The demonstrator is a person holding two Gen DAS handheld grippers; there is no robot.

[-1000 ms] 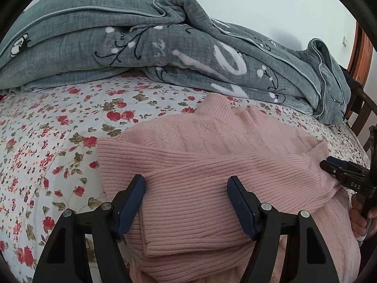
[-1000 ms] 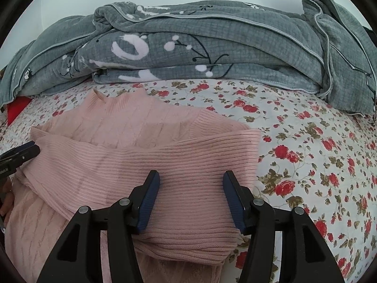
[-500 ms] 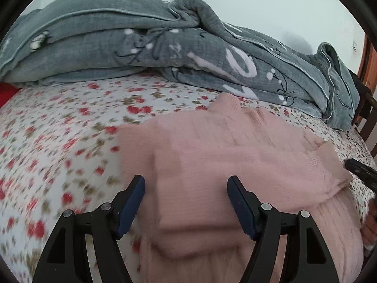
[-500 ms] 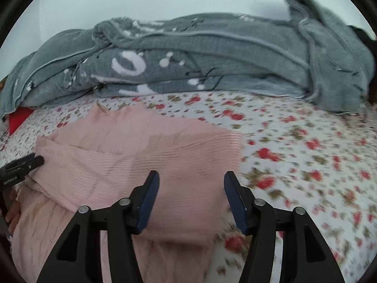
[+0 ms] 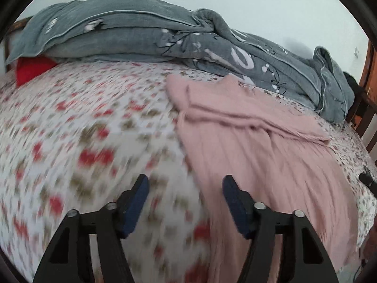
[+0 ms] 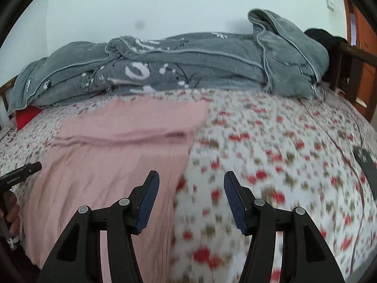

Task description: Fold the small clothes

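Lying on the floral bed (image 5: 94, 127), the pink sweater (image 5: 259, 146) has its sleeves folded across; left tool (image 5: 183, 204) and right tool (image 6: 190, 200) both gape wide, empty.

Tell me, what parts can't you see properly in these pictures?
- Bottom hem of the pink sweater: cut off by the lower edge in both wrist views.
- Flower print on the bedsheet: smeared by motion blur near both grippers.
- Red thing: mostly tucked under the grey quilt, left wrist view.
- Dark object: cut off at the right edge, right wrist view.
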